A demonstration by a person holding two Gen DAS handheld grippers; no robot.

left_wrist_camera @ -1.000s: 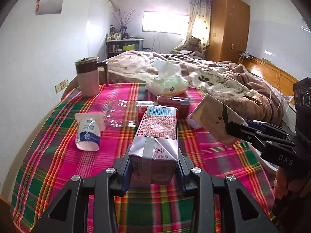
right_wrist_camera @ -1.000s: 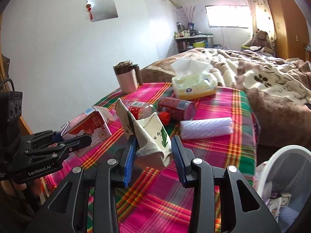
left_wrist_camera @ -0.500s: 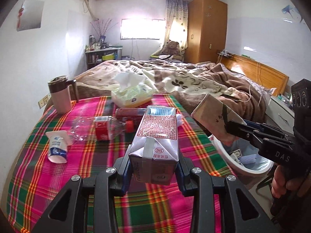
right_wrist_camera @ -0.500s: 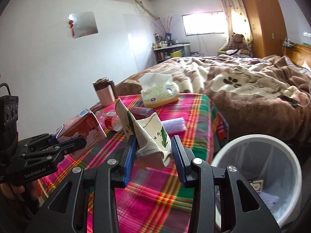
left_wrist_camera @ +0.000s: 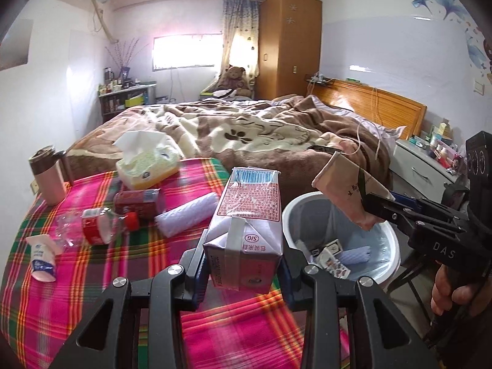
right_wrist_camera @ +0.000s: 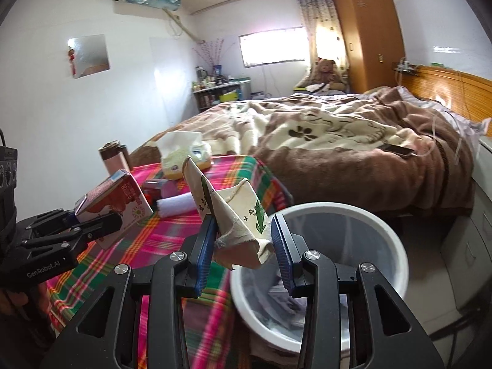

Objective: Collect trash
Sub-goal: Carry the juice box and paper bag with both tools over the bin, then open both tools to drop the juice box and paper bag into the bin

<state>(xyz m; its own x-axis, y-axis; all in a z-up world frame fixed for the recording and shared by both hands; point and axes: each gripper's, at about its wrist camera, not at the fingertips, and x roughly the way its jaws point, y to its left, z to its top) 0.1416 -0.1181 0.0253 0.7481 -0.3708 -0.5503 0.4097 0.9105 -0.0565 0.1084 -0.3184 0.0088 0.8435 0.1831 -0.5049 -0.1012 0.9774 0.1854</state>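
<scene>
Bed: wide wooden-framed bed (left_wrist_camera: 276, 129) with a rumpled brown and cream blanket, filling the 12 o'clock half of both views.
Table: table under a pink, green and yellow plaid cloth (left_wrist_camera: 92, 276), at 9 o'clock in the left wrist view; its near corner reaches the bin.
Bin: round white plastic trash bin (right_wrist_camera: 390, 246) on the floor just beside the table, at 3 o'clock of the carton in the left wrist view; paper scraps lie inside.
Left gripper: black two-finger left gripper (left_wrist_camera: 243, 269), jaws clamped on the sides of a red and white milk carton (left_wrist_camera: 249, 215); the carton stands tilted over the table edge, just left of the bin rim.
Right gripper: black right gripper with blue pads (right_wrist_camera: 243, 243), jaws closed narrow on a flattened beige paper cup with green print (right_wrist_camera: 236, 212); the cup hangs above the bin's near rim.
Tissues: yellow soft pack of white tissues (left_wrist_camera: 147, 163), at 11 o'clock on the cloth.
Mug: pink lidded travel mug (left_wrist_camera: 47, 173), at 10 o'clock by the wall.
Roll: white ribbed paper roll (left_wrist_camera: 187, 213), lying between carton and tissues.
Can: dark red can (left_wrist_camera: 136, 200) on its side, touching a crushed clear plastic bottle with red label (left_wrist_camera: 92, 226).
Yogurt cup: small white and blue yogurt cup (left_wrist_camera: 43, 256), tipped over at 9 o'clock.
</scene>
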